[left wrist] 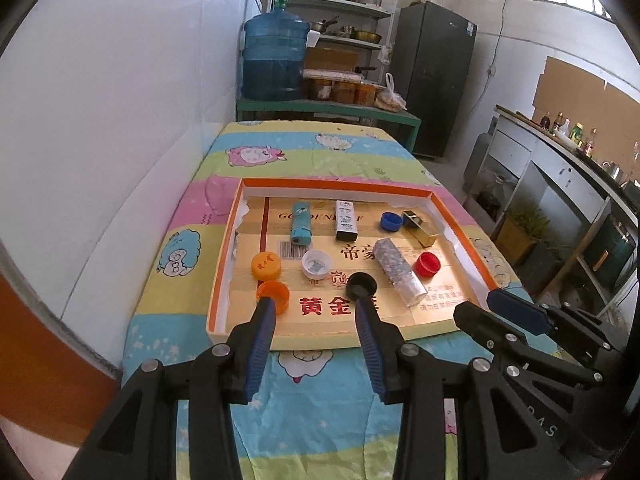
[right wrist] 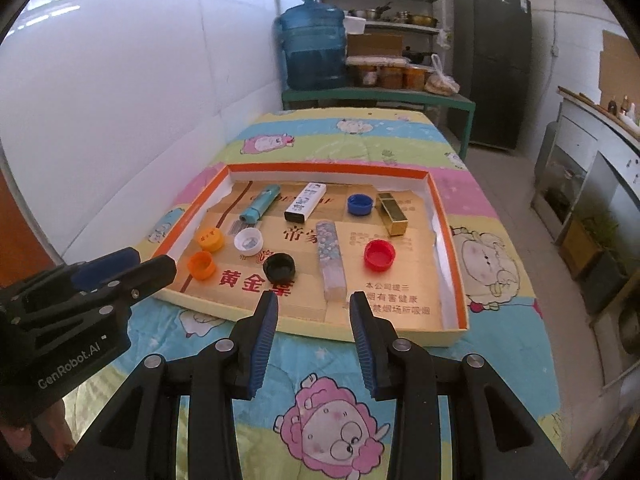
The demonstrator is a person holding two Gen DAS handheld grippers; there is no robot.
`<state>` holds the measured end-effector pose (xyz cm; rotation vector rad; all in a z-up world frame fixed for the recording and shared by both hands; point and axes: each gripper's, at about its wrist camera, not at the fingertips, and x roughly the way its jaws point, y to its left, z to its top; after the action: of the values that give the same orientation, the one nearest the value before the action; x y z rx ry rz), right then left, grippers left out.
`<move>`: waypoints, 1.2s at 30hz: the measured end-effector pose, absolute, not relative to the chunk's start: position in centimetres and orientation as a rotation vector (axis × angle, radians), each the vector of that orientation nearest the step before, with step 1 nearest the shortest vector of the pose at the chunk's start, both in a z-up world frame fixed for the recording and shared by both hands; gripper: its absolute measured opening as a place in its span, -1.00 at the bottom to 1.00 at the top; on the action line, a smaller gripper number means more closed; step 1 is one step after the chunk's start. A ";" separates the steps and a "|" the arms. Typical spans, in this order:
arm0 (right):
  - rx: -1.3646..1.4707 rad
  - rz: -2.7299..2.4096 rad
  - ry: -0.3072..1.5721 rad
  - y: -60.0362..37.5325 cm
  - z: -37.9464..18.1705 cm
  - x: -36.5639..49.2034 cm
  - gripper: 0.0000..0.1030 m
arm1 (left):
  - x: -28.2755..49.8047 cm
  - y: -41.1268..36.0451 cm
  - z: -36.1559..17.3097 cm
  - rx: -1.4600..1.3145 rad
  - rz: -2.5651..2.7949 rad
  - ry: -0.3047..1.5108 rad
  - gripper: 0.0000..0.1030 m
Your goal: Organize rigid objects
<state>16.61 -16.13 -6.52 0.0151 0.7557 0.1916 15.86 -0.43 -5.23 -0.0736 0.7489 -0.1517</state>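
A shallow orange-rimmed cardboard tray [left wrist: 227, 240] [right wrist: 448, 224] lies on the table. In it are several bottle caps: two orange caps [left wrist: 266, 264] [right wrist: 202, 265], a white cap [left wrist: 317, 264] [right wrist: 248, 241], a black cap [left wrist: 362, 285] [right wrist: 280, 267], a blue cap [left wrist: 391, 222] [right wrist: 359, 205] and a red cap [left wrist: 427, 264] [right wrist: 379, 255]. A teal lighter [left wrist: 300, 222] [right wrist: 259, 206], a white-and-black box [left wrist: 345, 220] [right wrist: 306, 202], a gold case [left wrist: 420, 227] [right wrist: 392, 214] and a glittery stick [left wrist: 398, 272] [right wrist: 331, 260] lie there too. My left gripper [left wrist: 316, 304] and right gripper [right wrist: 314, 300] hover open and empty over the tray's near edge.
The table wears a pastel cartoon cloth [right wrist: 340, 420]. A white wall runs along the left. Behind the table stand a blue water jug [left wrist: 274, 60], a shelf with jars and a dark fridge [left wrist: 436, 68]. A counter [left wrist: 560, 168] lines the right side.
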 end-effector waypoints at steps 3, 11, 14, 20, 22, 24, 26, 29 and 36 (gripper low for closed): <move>0.019 0.191 0.742 -16.2 -5.9 15.8 -0.26 | 15.1 -0.4 -4.7 -0.079 -0.151 0.736 -0.20; 0.016 0.180 0.707 -16.0 -4.3 13.5 -0.26 | 12.7 -0.7 -3.4 -0.074 -0.147 0.706 -0.20; 0.010 0.176 0.693 -15.9 -3.8 12.6 -0.26 | 11.9 -0.7 -3.0 -0.075 -0.149 0.697 -0.20; 0.004 0.155 0.666 -15.6 -2.8 10.7 -0.25 | 10.2 -0.7 -2.2 -0.074 -0.145 0.679 -0.20; 0.003 0.151 0.658 -15.5 -2.5 10.1 -0.25 | 9.6 -0.7 -1.9 -0.071 -0.140 0.671 -0.20; 0.002 0.145 0.648 -15.3 -2.2 9.4 -0.25 | 8.9 -0.6 -1.6 -0.069 -0.132 0.666 -0.20; 0.000 0.138 0.638 -15.2 -1.8 8.7 -0.25 | 8.2 -0.6 -1.3 -0.068 -0.115 0.661 -0.20; 0.007 0.128 0.624 -15.2 -1.2 7.8 -0.25 | 6.9 -0.6 -0.6 -0.060 -0.096 0.648 -0.20; 0.022 0.117 0.579 -15.2 0.7 4.9 -0.25 | 3.7 -1.3 1.4 -0.004 -0.030 0.597 -0.20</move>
<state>4.90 -15.21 0.67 0.0222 0.5794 0.1174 3.66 -1.26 1.35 -0.0036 0.5974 -0.0301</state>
